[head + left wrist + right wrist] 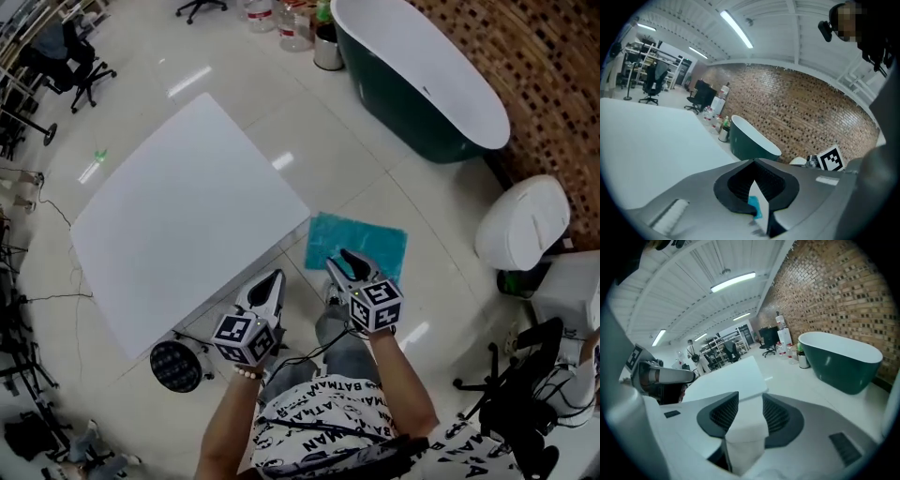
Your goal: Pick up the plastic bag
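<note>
Two claws are present: the left claw (274,278) and the right claw (340,260). The scene also contains one white desk (178,216), one teal plastic bag (370,239), one green bathtub (412,103) and one white toilet (522,220).

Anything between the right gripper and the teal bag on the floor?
Nothing visible. In the head view the right gripper, jaws apart and empty, hangs over the bag at its near edge. The white table stands to the bag's left, not between them.

A free strip of glossy white floor (366,178) runs between the large white rectangular surface (178,225) and the dark green oval bathtub (398,112). The surface's corner stands near the flat teal plastic bag (361,242) on the left; its right side is open.
</note>
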